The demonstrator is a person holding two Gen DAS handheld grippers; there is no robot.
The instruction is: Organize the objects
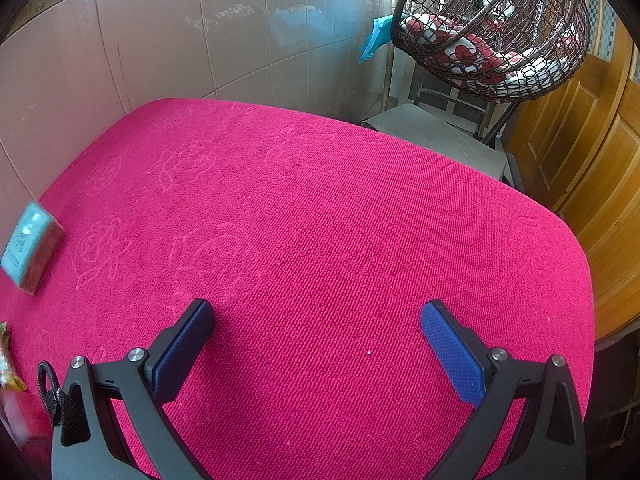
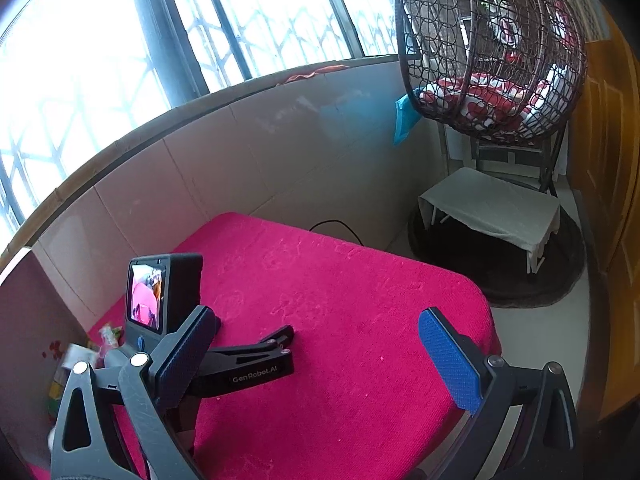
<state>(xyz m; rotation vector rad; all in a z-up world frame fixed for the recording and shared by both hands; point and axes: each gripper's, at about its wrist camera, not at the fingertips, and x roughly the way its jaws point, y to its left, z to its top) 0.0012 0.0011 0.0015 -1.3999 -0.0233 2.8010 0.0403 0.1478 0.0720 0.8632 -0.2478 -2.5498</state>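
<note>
A teal box (image 1: 31, 249) lies at the far left edge of the pink towel-covered table (image 1: 320, 220). A yellow-green snack packet (image 1: 8, 360) shows partly at the lower left edge. My left gripper (image 1: 316, 316) is open and empty above the middle of the table. In the right wrist view my right gripper (image 2: 316, 320) is open and empty above the pink table (image 2: 360, 300). The left gripper (image 2: 286, 340), with its camera body and screen, sits ahead and to the left. Blurred small packets (image 2: 96, 344) lie at the table's left end.
A tiled wall (image 1: 200, 40) runs behind the table, with barred windows (image 2: 120, 40) above it. A hanging wicker chair (image 1: 492, 24) with a red-white cushion, a small cloth-covered stool (image 2: 488, 208) and a wooden door (image 1: 592, 160) stand to the right.
</note>
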